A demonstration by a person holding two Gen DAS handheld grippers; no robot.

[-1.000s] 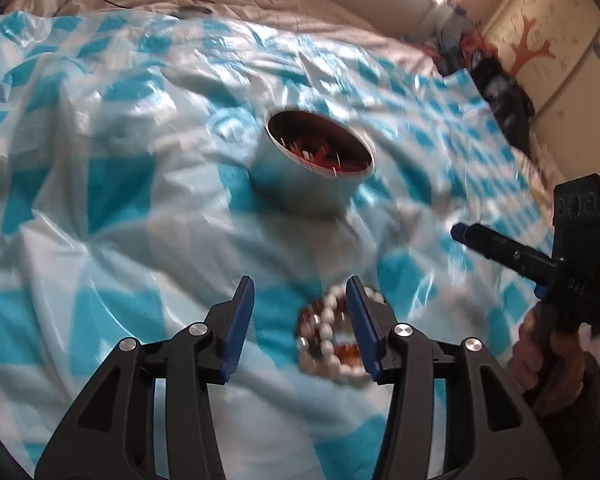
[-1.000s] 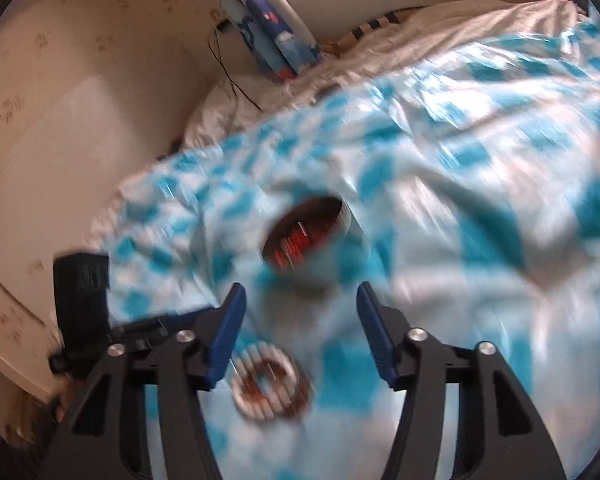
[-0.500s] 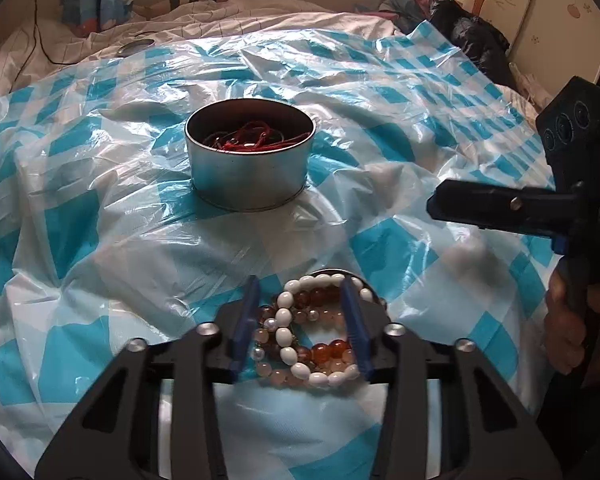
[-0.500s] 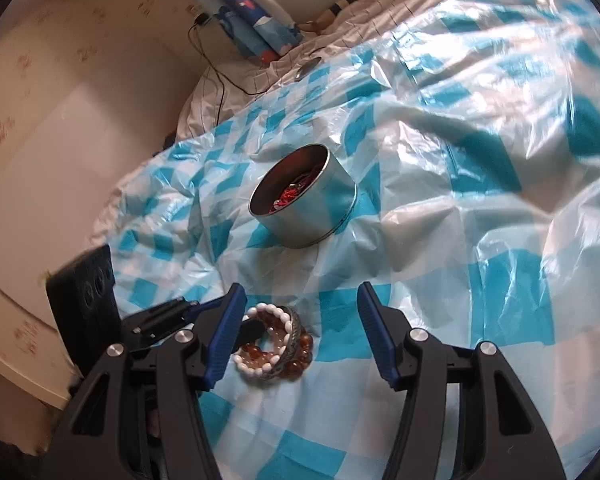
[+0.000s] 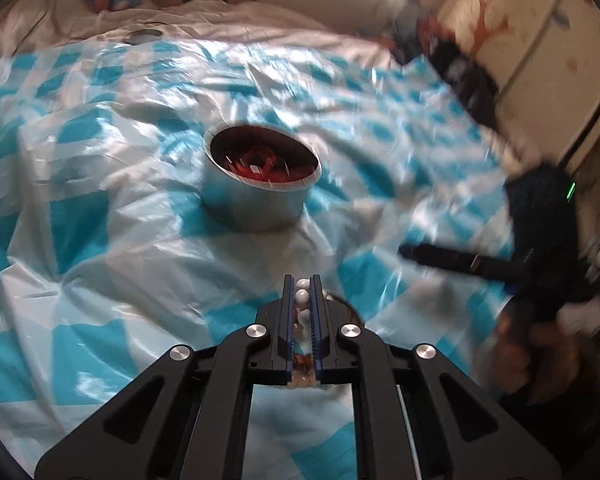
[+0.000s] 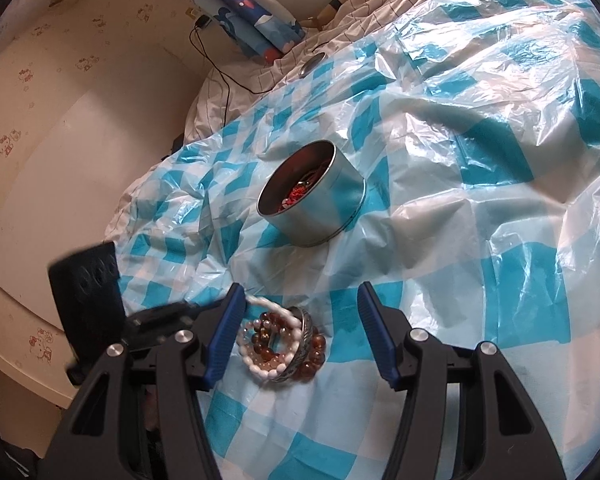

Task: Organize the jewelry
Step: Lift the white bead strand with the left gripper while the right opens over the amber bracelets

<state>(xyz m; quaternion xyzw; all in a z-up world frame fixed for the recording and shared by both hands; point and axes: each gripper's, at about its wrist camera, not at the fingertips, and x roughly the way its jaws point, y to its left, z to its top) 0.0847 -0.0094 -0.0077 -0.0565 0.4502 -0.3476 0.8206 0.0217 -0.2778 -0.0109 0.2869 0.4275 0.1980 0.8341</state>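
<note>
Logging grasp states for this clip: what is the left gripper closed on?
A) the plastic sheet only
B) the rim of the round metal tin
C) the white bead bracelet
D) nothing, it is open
C: in the left wrist view the left gripper has its fingers nearly together with the white bead bracelet pinched between them, while the metal tin stands apart, farther away.

We see a white bead bracelet (image 6: 260,360), its pale oval beads strung in a loop, with one stretch pinched in the left hand-held gripper (image 5: 301,300) and the far side lifted off the pile. Under it lie amber-brown bead bracelets (image 6: 312,354) and a patterned silver bangle (image 6: 304,340), heaped together on the blue-and-white checked plastic sheet (image 6: 480,168) over the bed. Farther off stands a round metal tin (image 6: 324,208), upright and open, with red jewelry (image 5: 260,162) inside.
</note>
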